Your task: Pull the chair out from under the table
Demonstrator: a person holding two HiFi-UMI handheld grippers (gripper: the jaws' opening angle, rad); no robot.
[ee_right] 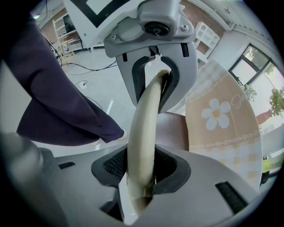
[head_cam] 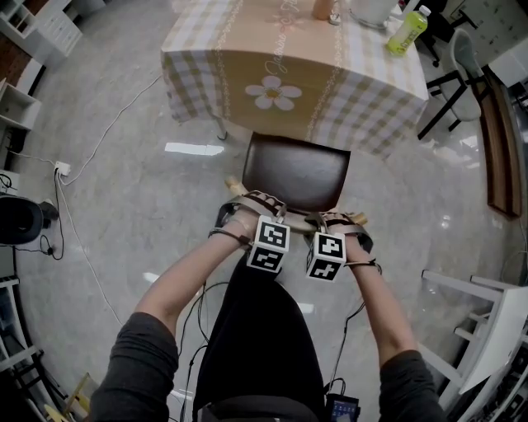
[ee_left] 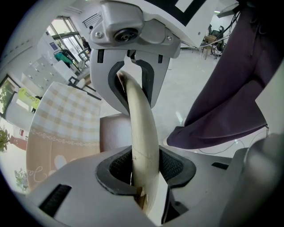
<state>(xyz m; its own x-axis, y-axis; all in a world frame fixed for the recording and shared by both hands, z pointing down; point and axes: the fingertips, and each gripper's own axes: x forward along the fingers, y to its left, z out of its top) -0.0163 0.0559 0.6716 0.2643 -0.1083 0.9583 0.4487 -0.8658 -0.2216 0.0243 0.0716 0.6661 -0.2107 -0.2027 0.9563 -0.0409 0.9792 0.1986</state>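
Chair (head_cam: 297,175): it stands on the floor (head_cam: 140,189) directly ahead of the person, with only the far edge of its seat at the hem of the tablecloth.

1. Nearest the person, the left tongs (ee_left: 143,170) and right tongs (ee_right: 142,166) point steeply down, side by side. Each is clamped on the chair's top rail (head_cam: 233,184), with dark ribbed pads pressing both of its faces.
2. The rail's long axis runs left to right across the person. Both hands sit equally near it, so the pull should be straight back toward the person.
3. The rail is pale, smooth, curved wood. The seat beyond it is dark brown, glossy and roughly square.
4. Farthest is the tabletop (head_cam: 247,16) under a checked cloth (head_cam: 289,74) with a daisy print.
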